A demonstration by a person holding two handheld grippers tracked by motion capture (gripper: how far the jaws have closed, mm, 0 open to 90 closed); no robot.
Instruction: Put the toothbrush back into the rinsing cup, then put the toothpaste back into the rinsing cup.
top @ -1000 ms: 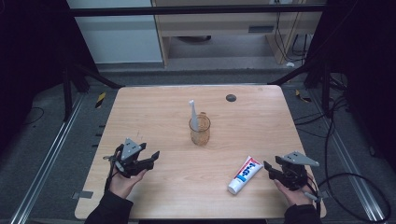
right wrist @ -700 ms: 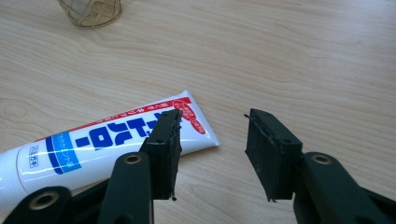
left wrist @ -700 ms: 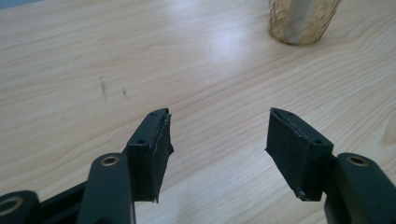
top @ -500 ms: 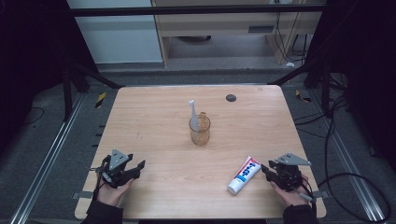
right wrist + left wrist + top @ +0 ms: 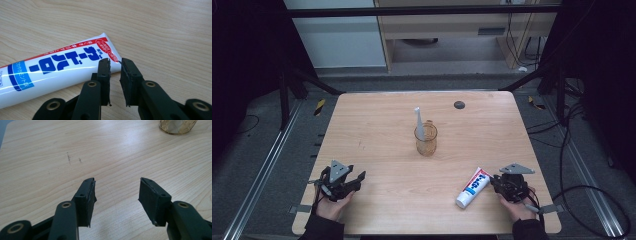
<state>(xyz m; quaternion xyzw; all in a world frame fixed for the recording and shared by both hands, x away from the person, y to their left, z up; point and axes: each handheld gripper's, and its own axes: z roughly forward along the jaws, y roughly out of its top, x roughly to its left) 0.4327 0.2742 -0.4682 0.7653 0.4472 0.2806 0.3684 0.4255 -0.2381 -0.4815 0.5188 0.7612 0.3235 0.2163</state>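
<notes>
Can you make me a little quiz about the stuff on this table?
1. True or false: the toothpaste tube stands upright.
2. What sticks out of the glass cup? A spoon, B toothbrush, C straw.
3. What colour is the tube's cap?
Key: 1 false, it lies flat. 2 B. 3 white.
</notes>
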